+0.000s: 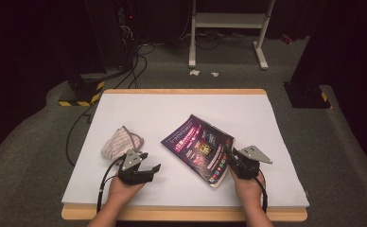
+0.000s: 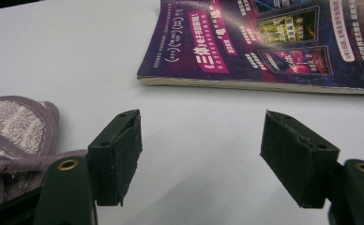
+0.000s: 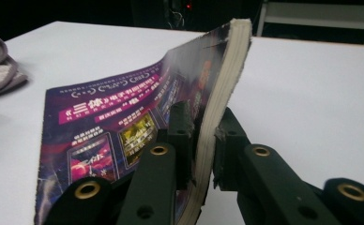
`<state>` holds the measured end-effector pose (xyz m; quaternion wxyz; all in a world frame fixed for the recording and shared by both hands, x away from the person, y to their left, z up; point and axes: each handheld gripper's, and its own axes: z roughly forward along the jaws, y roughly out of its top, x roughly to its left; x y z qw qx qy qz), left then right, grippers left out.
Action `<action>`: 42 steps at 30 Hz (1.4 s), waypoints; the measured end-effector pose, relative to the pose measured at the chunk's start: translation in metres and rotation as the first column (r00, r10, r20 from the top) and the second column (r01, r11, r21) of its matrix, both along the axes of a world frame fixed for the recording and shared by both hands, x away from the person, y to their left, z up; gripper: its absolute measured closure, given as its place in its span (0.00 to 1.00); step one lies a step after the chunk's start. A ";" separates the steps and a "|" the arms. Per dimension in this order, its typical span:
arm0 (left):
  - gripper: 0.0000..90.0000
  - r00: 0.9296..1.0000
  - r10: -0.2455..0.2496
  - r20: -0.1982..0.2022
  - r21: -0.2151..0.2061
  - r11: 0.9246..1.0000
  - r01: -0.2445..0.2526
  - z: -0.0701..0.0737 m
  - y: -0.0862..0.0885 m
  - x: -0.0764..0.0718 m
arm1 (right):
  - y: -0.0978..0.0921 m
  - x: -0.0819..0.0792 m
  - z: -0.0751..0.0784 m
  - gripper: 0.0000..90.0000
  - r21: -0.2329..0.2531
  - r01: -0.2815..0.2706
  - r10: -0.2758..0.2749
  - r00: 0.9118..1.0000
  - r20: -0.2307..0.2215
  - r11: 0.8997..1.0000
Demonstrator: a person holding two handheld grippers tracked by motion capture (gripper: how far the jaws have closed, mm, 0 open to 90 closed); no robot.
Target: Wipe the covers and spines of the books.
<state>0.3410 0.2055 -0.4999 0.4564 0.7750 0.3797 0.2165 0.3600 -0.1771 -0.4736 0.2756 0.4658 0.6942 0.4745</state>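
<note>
A purple magazine (image 1: 198,144) lies on the white table, its right side lifted and curled. My right gripper (image 1: 232,156) is shut on the magazine's page edge (image 3: 217,108), with one jaw on the cover and one behind the pages. My left gripper (image 1: 151,163) stands open just above the table, nothing between its pads (image 2: 119,154). The magazine's spine edge (image 2: 255,84) lies a little beyond those jaws. A grey striped cloth (image 1: 120,141) lies crumpled next to the left gripper, on its far left side (image 2: 11,131).
The white table top (image 1: 181,106) has a wooden rim at front and back. Black cables (image 1: 77,137) hang off the left side over the grey carpet. A white stand frame (image 1: 229,28) and dark equipment are on the floor behind.
</note>
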 end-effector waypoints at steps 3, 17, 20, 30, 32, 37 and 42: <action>0.33 1.000 0.002 -0.001 -0.001 1.000 -0.002 0.000 0.000 0.000 | -0.004 -0.001 -0.004 0.85 -0.010 0.015 -0.015 1.000 -0.012 1.000; 0.34 1.000 0.007 -0.003 -0.014 1.000 -0.007 0.003 0.000 -0.001 | -0.032 -0.006 -0.006 0.69 -0.044 0.083 -0.083 0.997 0.001 0.996; 0.34 1.000 0.008 -0.006 -0.009 1.000 -0.008 0.003 -0.001 -0.001 | -0.030 0.006 -0.012 0.64 -0.070 0.061 -0.063 0.998 -0.032 0.996; 0.34 1.000 0.008 -0.003 -0.001 1.000 -0.008 0.002 -0.002 -0.001 | -0.032 0.051 -0.026 0.46 -0.118 0.058 -0.078 0.981 -0.177 0.991; 0.34 1.000 0.007 -0.001 -0.002 1.000 -0.007 0.002 -0.002 -0.001 | -0.032 0.056 -0.027 0.44 -0.121 0.063 -0.087 0.975 -0.204 0.991; 0.34 1.000 0.003 0.004 -0.008 1.000 -0.003 0.004 -0.003 -0.002 | -0.031 0.063 -0.032 0.41 -0.131 0.046 -0.080 0.961 -0.266 0.990; 0.33 1.000 -0.012 0.000 -0.008 1.000 0.012 0.004 -0.004 -0.003 | -0.031 0.062 -0.033 0.41 -0.131 0.050 -0.084 0.958 -0.273 0.990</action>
